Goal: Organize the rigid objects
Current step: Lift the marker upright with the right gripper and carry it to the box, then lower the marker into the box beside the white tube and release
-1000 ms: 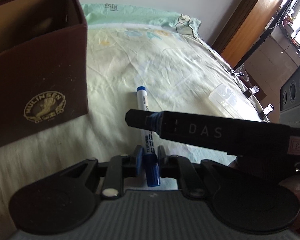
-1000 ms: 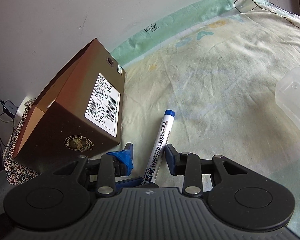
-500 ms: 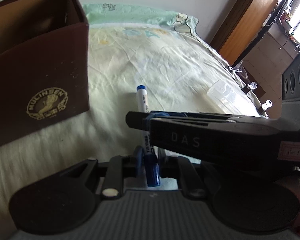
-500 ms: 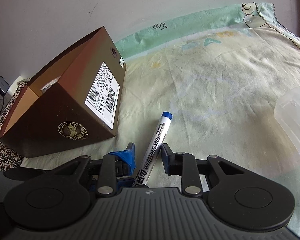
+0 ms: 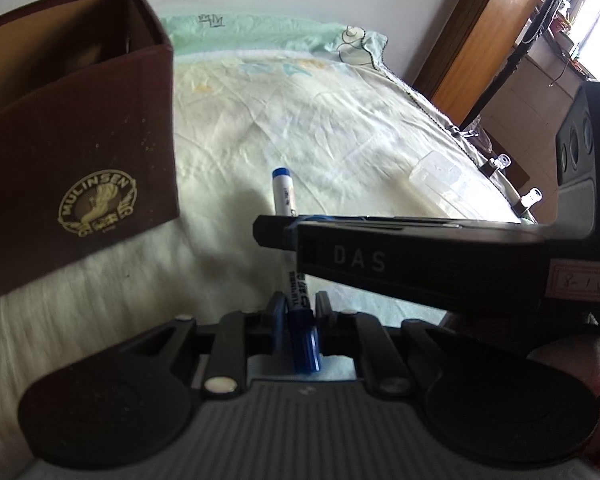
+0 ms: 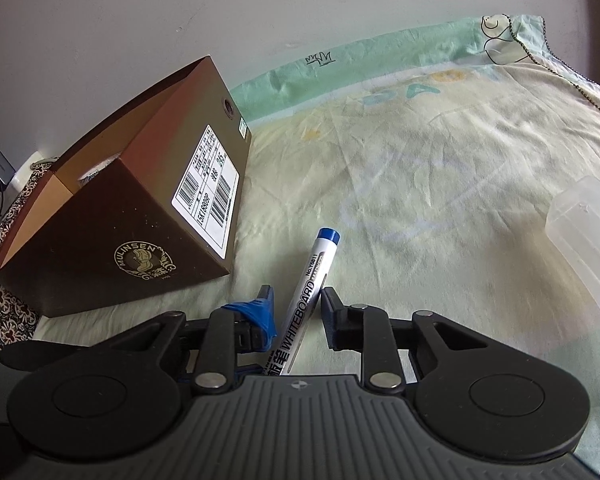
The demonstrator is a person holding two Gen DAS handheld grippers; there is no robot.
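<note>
we have the white whiteboard marker with the blue cap [image 6: 306,300] lying on the pale yellow bed sheet [image 6: 440,184], its long axis running away from both of us, tail end toward the far wall. our left hand-held gripper [image 5: 298,312] is clamped on the capped end. our right hand-held gripper [image 6: 296,308] straddles the barrel further along; its jaws have just been closing and the right pad touches the barrel. the open brown cardboard shoe box [image 6: 140,220] stands just left of the marker, nearer our left hand.
</note>
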